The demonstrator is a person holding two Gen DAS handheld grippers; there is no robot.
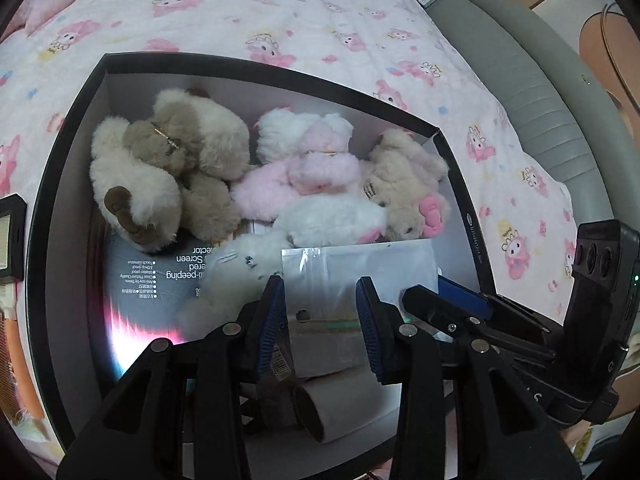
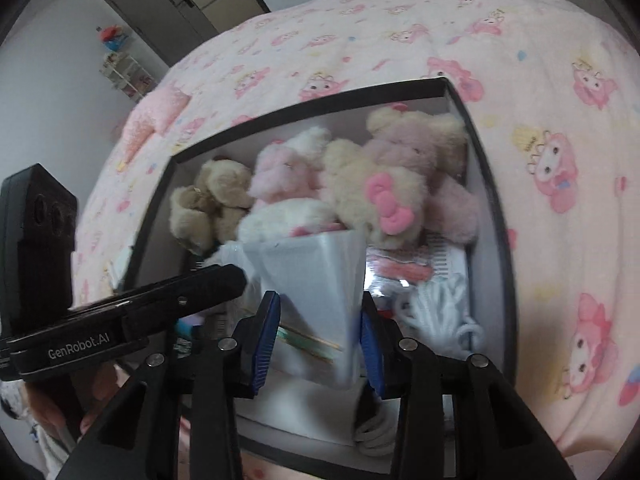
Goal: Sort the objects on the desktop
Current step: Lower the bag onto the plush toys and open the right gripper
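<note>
Done: soft toys (image 1: 224,168) packed at far end of box (image 1: 60,184).
Now: my left gripper (image 1: 320,320) and right gripper (image 2: 316,332), jaws part-open, together pinch a plastic bag (image 1: 360,276) over the box's near end.
Left: let it go inside.

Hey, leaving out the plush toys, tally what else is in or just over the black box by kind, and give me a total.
Cardboard tube: 1
Clear plastic bag: 1
Screen protector pack: 1
White cord bundle: 1
Total: 4 that can be told apart; other bits are too blurred to tell.

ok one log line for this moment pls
left hand-held gripper: on clear plastic bag | right hand-held gripper: on same bag | over black box | plush toys inside
</note>
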